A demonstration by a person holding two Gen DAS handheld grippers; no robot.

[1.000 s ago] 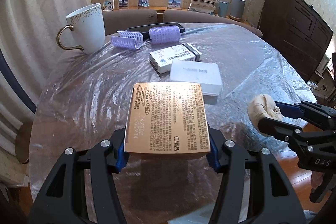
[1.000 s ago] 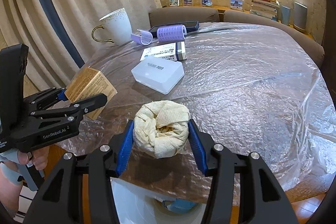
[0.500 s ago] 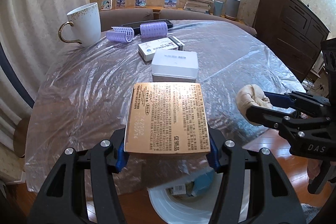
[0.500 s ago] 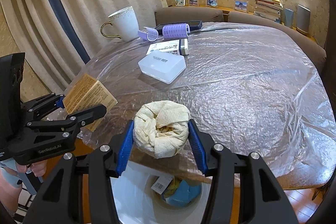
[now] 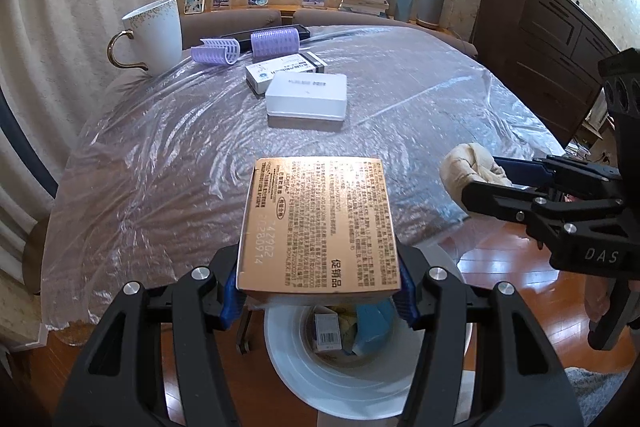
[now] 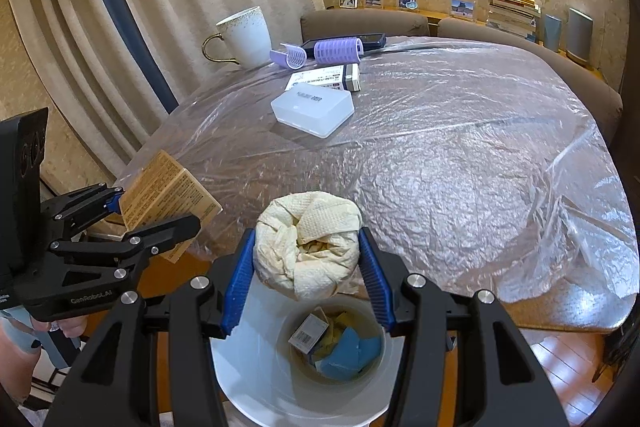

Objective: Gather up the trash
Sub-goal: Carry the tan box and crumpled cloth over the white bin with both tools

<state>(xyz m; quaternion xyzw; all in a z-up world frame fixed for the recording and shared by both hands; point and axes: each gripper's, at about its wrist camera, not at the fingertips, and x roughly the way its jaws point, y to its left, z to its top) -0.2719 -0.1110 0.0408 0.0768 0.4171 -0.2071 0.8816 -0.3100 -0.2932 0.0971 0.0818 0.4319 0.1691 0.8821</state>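
Right now I have both grippers loaded and held off the near edge of the table [image 6: 460, 155], above the white bin [image 6: 256, 379] on the floor. My left gripper [image 5: 318, 283] pinches a gold carton [image 5: 318, 223] by its near end, printed face up, the box lying roughly level over the bin's rim [image 5: 340, 387]. My right gripper [image 6: 307, 279] squeezes a crumpled cream paper towel wad [image 6: 307, 243] between its blue pads [image 6: 238, 283] — it sits directly over the bin's mouth. Inside the bin I see a small barcoded box [image 6: 308, 333], some blue scraps [image 6: 348, 353] and yellowish bits.

On the plastic-covered table, well away from both grippers, lie a white plastic case [image 5: 306, 95], a white-and-blue printed packet [image 5: 284, 69] just behind it, two purple hair rollers [image 5: 274, 41], a dark phone [image 6: 372, 39] and a gold-handled white mug [image 5: 154, 35].
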